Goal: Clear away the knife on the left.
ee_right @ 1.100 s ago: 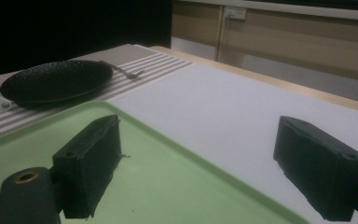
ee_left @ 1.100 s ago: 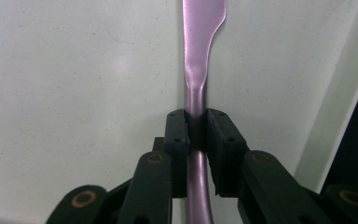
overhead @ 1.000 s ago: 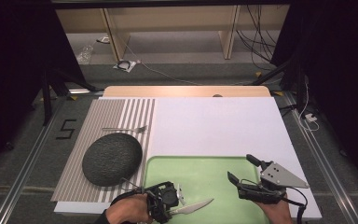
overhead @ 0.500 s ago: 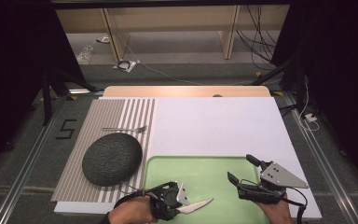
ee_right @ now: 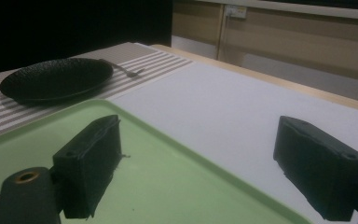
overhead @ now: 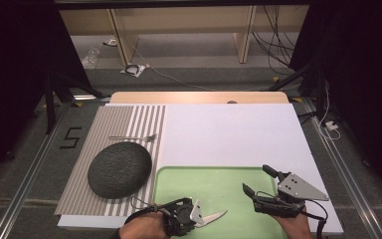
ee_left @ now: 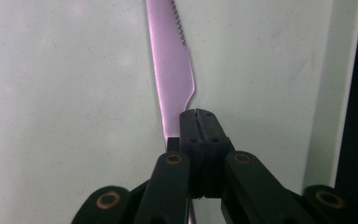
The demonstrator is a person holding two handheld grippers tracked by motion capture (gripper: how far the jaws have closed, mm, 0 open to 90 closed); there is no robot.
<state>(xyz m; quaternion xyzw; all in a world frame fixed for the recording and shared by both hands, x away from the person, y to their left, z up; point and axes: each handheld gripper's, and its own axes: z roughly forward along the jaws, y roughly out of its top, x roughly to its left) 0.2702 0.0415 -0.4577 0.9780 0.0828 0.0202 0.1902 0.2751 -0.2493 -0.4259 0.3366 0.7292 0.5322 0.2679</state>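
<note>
Since my left claw (ee_left: 198, 122) is clamped tight on the knife (ee_left: 170, 70) where blade meets handle, I judge the thin, stiff, slick steel prone to pivot; right claw (ee_right: 214, 168) gapes empty.

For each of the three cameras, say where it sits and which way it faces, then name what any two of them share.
High view: above the person's side, looking forward and down on the green tray, both hands and both grippers.
Left gripper view: rides the left gripper, looking along its shut jaws at the knife over the tray.
Right gripper view: rides the right gripper, jaws apart, facing across the tray to the black plate.
Shared: high and right gripper views both show plate and fork.
</note>
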